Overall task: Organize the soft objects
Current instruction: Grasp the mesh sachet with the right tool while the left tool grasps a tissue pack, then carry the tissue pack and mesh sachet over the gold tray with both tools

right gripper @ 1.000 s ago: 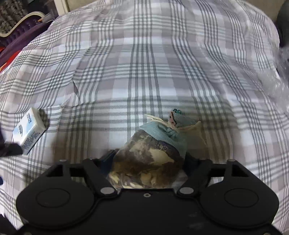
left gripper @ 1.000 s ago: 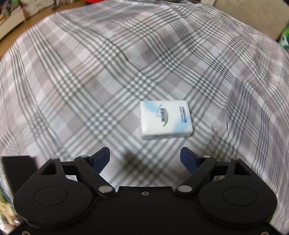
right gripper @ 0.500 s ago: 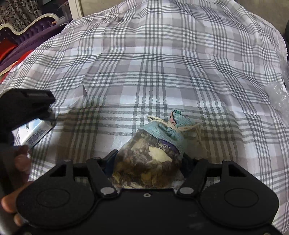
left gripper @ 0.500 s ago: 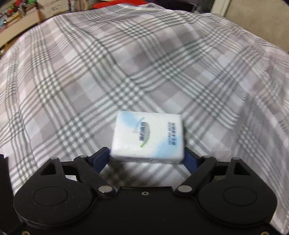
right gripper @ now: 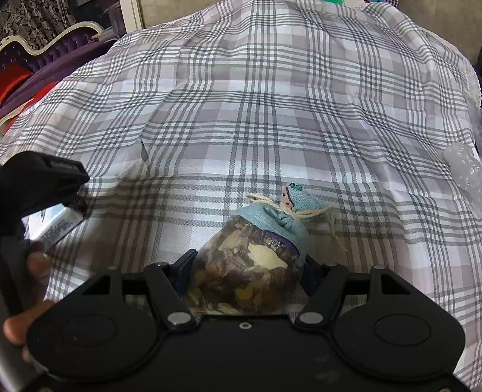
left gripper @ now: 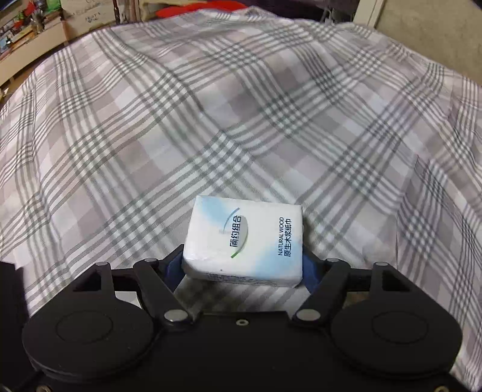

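A white and light-blue tissue pack (left gripper: 245, 241) sits between the blue fingers of my left gripper (left gripper: 242, 265), which is shut on its sides and holds it above the plaid cloth (left gripper: 211, 120). My right gripper (right gripper: 248, 271) is shut on a clear sachet of dried leaves (right gripper: 247, 268) with a light-blue cloth top tied with string (right gripper: 289, 211). In the right wrist view the left gripper (right gripper: 39, 184) and the tissue pack (right gripper: 52, 224) show at the far left, with the person's fingers (right gripper: 33, 265) below.
The grey and white plaid cloth (right gripper: 271, 105) covers the whole surface. A crumpled clear plastic bag (right gripper: 464, 165) lies at its right edge. A purple sofa (right gripper: 45, 57) stands at the back left. Shelves and boxes (left gripper: 45, 27) stand behind the cloth.
My left gripper reached the tissue pack, closed on it and lifted it. My right gripper kept hold of the sachet and stayed almost still.
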`<control>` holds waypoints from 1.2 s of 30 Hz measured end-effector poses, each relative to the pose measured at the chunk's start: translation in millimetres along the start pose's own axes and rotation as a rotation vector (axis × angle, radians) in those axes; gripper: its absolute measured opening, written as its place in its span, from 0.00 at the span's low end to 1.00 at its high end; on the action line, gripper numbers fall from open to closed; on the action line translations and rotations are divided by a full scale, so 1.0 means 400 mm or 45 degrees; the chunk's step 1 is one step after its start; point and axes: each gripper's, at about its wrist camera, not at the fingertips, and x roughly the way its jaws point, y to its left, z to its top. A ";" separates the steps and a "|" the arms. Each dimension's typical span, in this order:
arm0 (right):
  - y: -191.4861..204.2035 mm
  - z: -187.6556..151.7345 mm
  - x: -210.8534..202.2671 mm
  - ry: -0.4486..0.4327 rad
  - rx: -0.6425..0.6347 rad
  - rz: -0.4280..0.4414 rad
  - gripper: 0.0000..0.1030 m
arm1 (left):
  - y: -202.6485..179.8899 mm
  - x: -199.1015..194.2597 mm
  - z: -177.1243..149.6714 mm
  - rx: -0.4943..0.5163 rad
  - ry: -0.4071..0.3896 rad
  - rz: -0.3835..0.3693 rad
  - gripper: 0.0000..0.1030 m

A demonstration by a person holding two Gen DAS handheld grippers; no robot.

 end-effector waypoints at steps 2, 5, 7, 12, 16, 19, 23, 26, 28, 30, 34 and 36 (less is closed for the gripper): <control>0.001 0.000 -0.002 -0.003 -0.007 0.001 0.65 | 0.015 -0.022 -0.009 0.015 0.038 -0.010 0.67; 0.002 0.002 -0.005 -0.002 -0.018 0.008 0.62 | 0.040 -0.070 -0.024 0.052 0.061 -0.020 0.67; -0.002 0.005 -0.007 0.004 -0.016 0.021 0.62 | 0.061 -0.111 -0.036 0.071 0.079 -0.036 0.67; -0.025 0.013 -0.014 0.031 0.022 0.070 0.57 | 0.125 -0.206 -0.076 0.105 0.152 -0.090 0.67; -0.046 0.020 -0.015 0.058 0.056 0.105 0.55 | 0.187 -0.277 -0.118 0.131 0.183 -0.101 0.67; -0.060 0.027 -0.018 0.076 0.078 0.139 0.54 | 0.243 -0.334 -0.157 0.140 0.188 -0.124 0.67; -0.097 0.039 -0.041 0.091 0.149 0.206 0.54 | 0.316 -0.402 -0.206 0.145 0.192 -0.151 0.67; -0.122 0.030 -0.077 0.063 0.117 0.173 0.52 | 0.368 -0.437 -0.243 0.149 0.198 -0.134 0.68; -0.146 0.027 -0.101 0.052 0.091 0.132 0.52 | 0.402 -0.450 -0.267 0.150 0.216 -0.112 0.68; -0.177 0.027 -0.128 0.021 0.082 0.101 0.51 | 0.437 -0.460 -0.291 0.149 0.222 -0.094 0.68; -0.230 0.035 -0.178 -0.017 0.082 0.043 0.51 | 0.511 -0.472 -0.342 0.106 0.242 -0.099 0.67; -0.254 0.030 -0.212 -0.027 0.071 0.039 0.51 | 0.547 -0.477 -0.371 0.082 0.258 -0.101 0.68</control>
